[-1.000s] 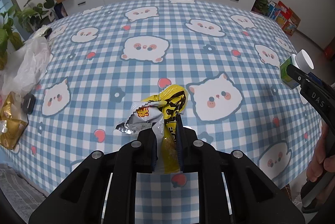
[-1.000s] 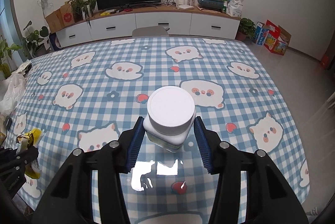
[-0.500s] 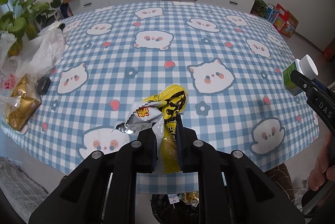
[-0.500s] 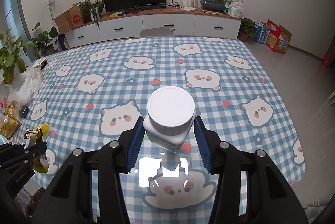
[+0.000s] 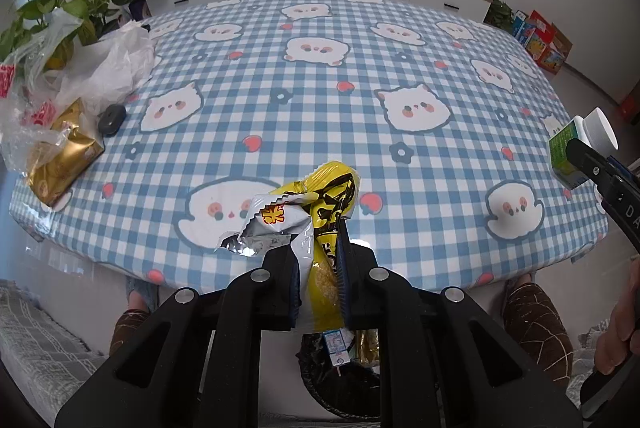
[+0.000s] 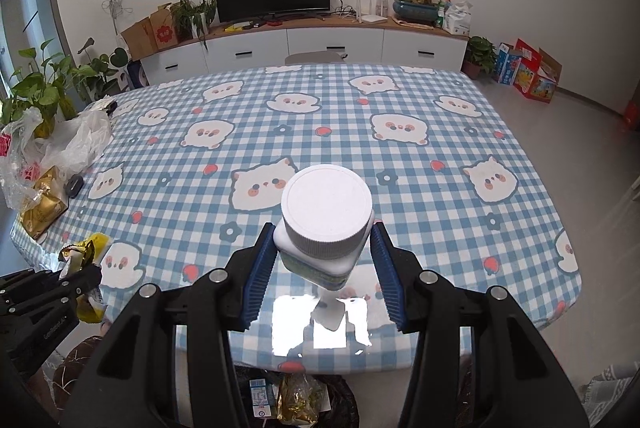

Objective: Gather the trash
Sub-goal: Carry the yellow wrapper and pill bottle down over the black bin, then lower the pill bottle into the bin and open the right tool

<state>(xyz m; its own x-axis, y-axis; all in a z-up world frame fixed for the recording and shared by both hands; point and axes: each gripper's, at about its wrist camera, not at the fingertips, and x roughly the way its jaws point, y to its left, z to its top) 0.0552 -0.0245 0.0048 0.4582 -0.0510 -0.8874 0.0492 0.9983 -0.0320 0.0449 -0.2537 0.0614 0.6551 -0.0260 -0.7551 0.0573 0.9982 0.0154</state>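
My left gripper [image 5: 318, 248] is shut on a yellow snack wrapper [image 5: 330, 196] and a crumpled silver one [image 5: 272, 224], held over the table's near edge. My right gripper [image 6: 324, 248] is shut on a white-capped plastic bottle [image 6: 326, 206] with a green label, also seen at the right in the left wrist view [image 5: 584, 144]. Below the table edge sits a black bin [image 5: 340, 384] with trash inside, likewise seen in the right wrist view [image 6: 296, 396]. The left gripper and its wrappers [image 6: 86, 248] show at the lower left there.
The table [image 5: 320, 88] wears a blue checked cloth with cat prints. At its left end lie a gold packet [image 5: 64, 160], clear plastic bags [image 5: 100, 68] and a small dark object [image 5: 111, 117]. Potted plants stand left; a cabinet with a TV stands behind. A person's knees flank the bin.
Both grippers have drawn back from over the table toward its near edge, each still holding its load. The bin under the edge has come into view.
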